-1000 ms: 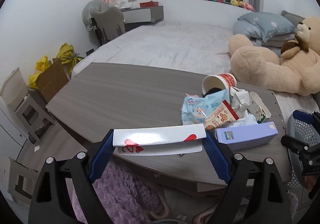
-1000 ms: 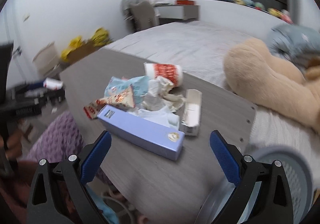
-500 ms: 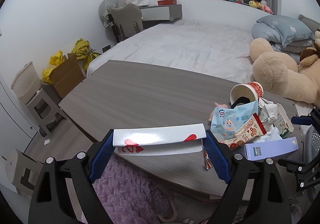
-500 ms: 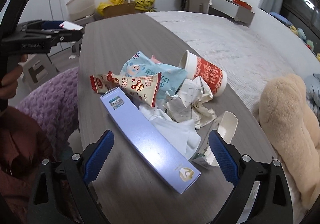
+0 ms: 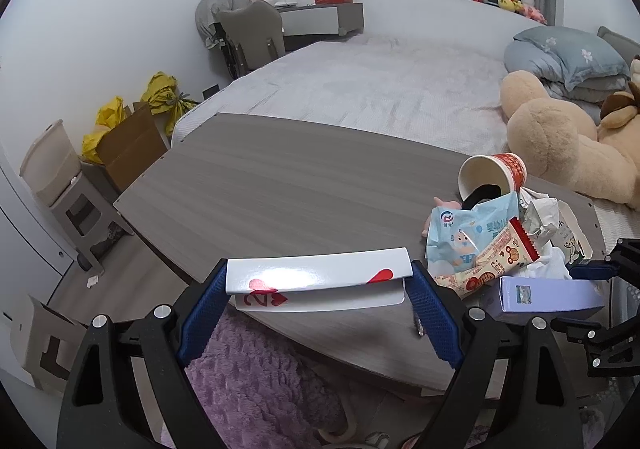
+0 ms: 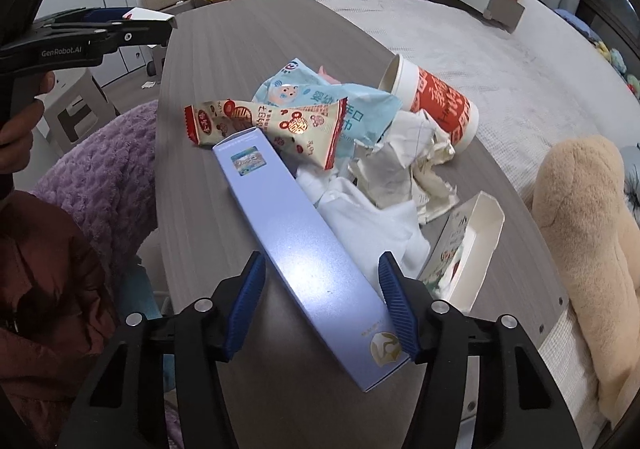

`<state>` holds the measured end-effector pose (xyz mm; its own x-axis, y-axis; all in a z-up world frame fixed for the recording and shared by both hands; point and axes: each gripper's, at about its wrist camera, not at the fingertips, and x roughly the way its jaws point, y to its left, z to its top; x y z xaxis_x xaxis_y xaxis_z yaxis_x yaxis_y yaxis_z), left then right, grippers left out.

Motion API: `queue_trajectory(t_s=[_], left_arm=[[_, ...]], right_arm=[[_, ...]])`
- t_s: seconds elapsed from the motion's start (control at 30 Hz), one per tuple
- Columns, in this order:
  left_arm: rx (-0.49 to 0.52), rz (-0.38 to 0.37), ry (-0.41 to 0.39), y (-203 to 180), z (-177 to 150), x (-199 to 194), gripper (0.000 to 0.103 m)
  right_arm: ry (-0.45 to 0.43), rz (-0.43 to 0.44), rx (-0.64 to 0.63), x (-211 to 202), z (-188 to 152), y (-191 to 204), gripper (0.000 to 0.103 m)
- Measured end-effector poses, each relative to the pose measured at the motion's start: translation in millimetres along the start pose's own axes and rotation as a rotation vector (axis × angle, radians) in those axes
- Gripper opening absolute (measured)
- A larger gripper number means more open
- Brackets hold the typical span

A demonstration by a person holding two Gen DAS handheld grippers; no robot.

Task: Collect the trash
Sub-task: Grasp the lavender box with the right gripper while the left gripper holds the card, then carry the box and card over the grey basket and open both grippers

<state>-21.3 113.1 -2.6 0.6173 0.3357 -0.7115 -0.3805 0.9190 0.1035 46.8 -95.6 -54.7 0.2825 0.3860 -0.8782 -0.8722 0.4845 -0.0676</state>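
Note:
A heap of trash lies on the grey table (image 6: 224,49): a lavender box (image 6: 304,233), a red and cream snack wrapper (image 6: 272,125), a pale blue wipes packet (image 6: 348,109), crumpled paper (image 6: 404,169), a small open carton (image 6: 472,245) and a tipped red paper cup (image 6: 440,105). My right gripper (image 6: 322,289) straddles the near end of the lavender box, its jaws closing; a narrow gap still shows at the left pad. My left gripper (image 5: 318,289) is shut on a white folded card with red hearts (image 5: 320,275), held over the table's near edge.
A big tan teddy bear (image 6: 580,217) lies on the bed (image 5: 380,81) beyond the table. A purple fuzzy cover (image 6: 96,177) sits below the table's near edge, beside a person's maroon sleeve (image 6: 48,269). Cardboard and yellow bags (image 5: 132,121) stand by the wall.
My right gripper has swung down over the lavender box and its jaws have narrowed around it. The left gripper has drifted slightly left, still holding the card.

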Motion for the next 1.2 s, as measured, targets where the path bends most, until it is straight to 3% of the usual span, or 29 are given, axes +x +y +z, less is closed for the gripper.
queue_trajectory(t_s=[0.37,0.63,0.8,1.2], left_arm=[[0.017,-0.054,-0.006,-6.1,-4.7,-1.8,0.084],[0.036,-0.082,-0.014,-8.8,-10.3,-7.3,0.084],[0.038,-0.087,-0.016,-7.9,-12.8,-9.8,0.084],[0.106,-0.149,-0.032,-33.4,-16.5,-21.6,0.084]], right_arm=[[-0.043,0.006,0.247,-18.0,-25.4,13.7,0.056],[-0.014,0.043,0.295,9.4,-24.7,27.7,0.045],[-0.055,0.018,0.308,13.4,-18.8,31.7,0.033],[-0.143,-0.057,0.435,-17.3,-44.3,45.2,0.032]])
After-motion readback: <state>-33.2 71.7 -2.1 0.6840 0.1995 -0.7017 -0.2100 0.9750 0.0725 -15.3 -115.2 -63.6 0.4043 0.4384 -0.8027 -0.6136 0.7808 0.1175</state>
